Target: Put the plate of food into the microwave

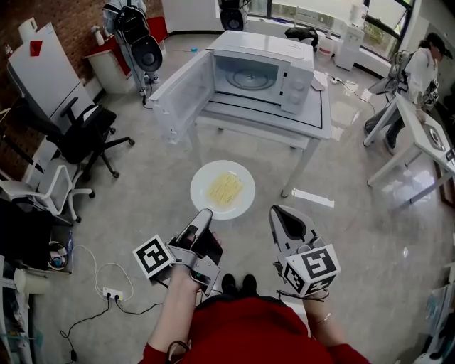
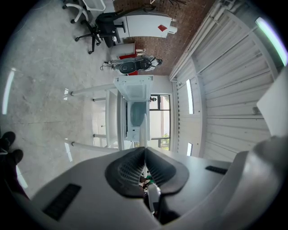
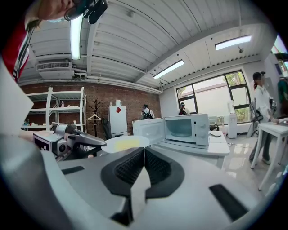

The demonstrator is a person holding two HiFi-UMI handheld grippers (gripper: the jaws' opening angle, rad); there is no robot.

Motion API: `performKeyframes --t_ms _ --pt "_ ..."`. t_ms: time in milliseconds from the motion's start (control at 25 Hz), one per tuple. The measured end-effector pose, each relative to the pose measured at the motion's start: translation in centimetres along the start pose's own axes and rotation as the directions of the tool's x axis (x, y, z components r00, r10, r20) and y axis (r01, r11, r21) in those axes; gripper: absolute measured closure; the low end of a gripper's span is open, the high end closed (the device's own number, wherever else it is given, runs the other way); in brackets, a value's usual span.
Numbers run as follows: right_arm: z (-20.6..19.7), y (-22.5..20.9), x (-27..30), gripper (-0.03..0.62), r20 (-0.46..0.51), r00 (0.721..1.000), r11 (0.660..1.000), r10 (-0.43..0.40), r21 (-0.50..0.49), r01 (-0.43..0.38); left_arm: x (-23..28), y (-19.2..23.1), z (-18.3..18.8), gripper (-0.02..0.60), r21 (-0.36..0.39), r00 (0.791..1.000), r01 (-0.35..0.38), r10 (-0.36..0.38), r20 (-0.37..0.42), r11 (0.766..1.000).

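Nearest to us, our left gripper (image 1: 207, 215) is clamped on the near rim of the white plate (image 1: 245, 202); its own view shows the plate edge-on, pinched between the jaws. The plate is held roughly level in the air above the floor, with a heap of pale yellow food (image 1: 225, 188) in its middle. It is on the near side of the table and not in the microwave. To the right of the plate and apart from it, our right gripper (image 1: 279, 213) has its jaws pressed together on nothing.

Farther off, the white microwave (image 1: 259, 67) stands on a white table (image 1: 249, 114), its door (image 1: 183, 96) swung wide to the left. The floor (image 1: 142, 192) is grey and glossy. On the left we see a black office chair (image 1: 82, 135), a white chair (image 1: 50, 188) and a brick wall (image 1: 64, 21). A power strip (image 1: 110, 291) lies at near left. At far right a person (image 1: 426, 60) stands by another white table (image 1: 419, 135).
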State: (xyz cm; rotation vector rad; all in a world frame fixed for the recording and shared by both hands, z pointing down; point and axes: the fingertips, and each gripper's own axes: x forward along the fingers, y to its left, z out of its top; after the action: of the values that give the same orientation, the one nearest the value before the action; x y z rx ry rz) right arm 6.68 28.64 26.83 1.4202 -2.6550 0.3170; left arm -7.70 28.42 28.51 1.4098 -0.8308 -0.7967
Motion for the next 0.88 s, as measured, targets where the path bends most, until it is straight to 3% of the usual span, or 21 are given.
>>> performKeyframes --t_ms 440,880 --pt "0.2 -0.4 2.7 0.579 -0.024 0.996 0.996 -0.083 -0.035 0.082 2.5 -0.9 3.7 0.563 0.041 0.998 0.031 -0.029 -0.054 0.999" --pt "1.0 -3.8 8.2 0.579 -0.023 0.995 0.995 -0.098 -0.03 0.098 8.7 0.1 6.7 0.563 0.006 0.998 0.024 -0.023 -0.063 1.0"
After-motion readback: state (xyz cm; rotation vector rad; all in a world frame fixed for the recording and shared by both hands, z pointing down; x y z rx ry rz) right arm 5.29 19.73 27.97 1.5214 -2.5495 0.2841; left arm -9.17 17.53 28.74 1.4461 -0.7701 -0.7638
